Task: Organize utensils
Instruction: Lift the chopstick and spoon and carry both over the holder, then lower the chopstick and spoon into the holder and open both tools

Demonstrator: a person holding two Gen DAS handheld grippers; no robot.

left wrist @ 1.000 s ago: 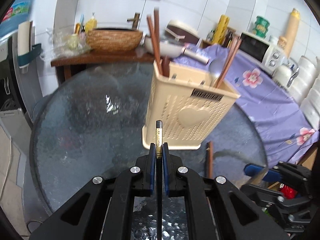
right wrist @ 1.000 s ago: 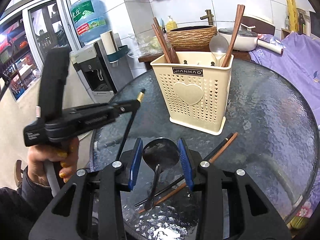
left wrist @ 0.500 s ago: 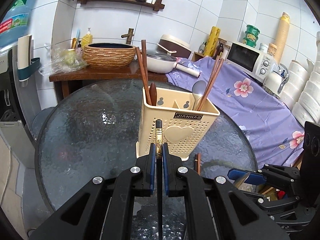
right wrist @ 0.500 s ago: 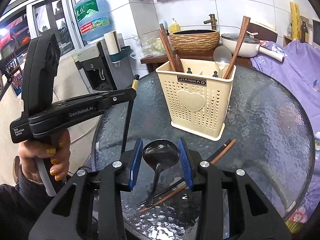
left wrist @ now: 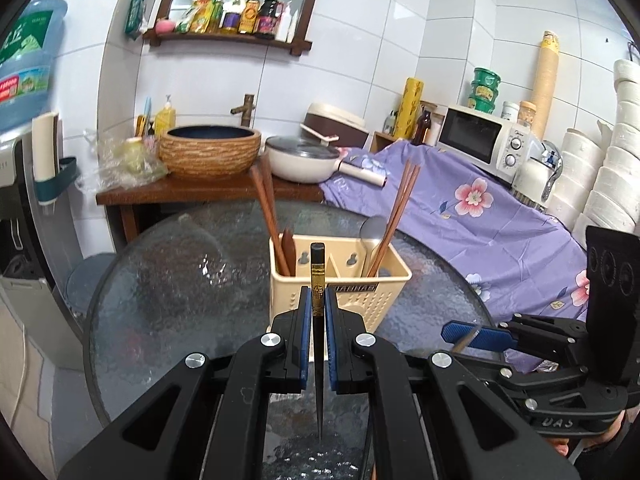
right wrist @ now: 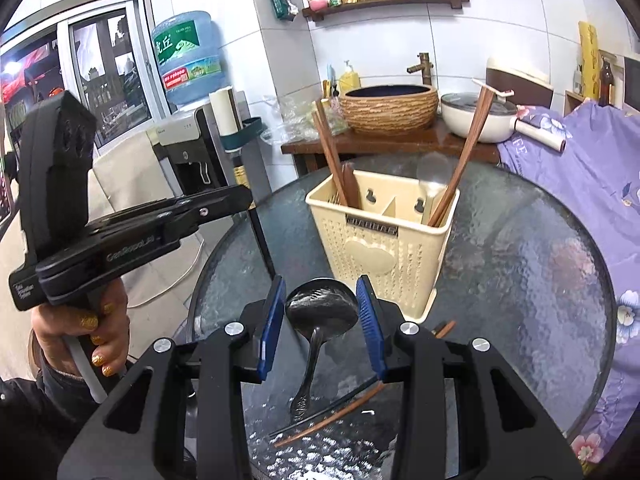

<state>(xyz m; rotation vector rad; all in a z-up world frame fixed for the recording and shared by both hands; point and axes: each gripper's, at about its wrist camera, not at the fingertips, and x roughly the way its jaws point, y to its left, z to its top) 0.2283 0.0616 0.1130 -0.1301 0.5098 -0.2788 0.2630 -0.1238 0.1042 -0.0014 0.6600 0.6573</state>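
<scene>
Both grippers have come up off the glass table — the left gripper with its black chopstick and the right gripper with the dark spoon now look down into the beige utensil holder.

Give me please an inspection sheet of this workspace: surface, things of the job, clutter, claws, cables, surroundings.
Surface: round textured glass table, wet-looking glare.
Job's things: cream utensil holder upright with wooden chopsticks and a spoon; one brown chopstick and one black one lying on the table.
Clutter: nothing seen on the table.
Claws: left claw shut on black chopstick; right claw shut on dark spoon, handle hanging.
Cables: white cord on the floor.
Surroundings: basin, pan, microwave, purple floral cloth.
</scene>
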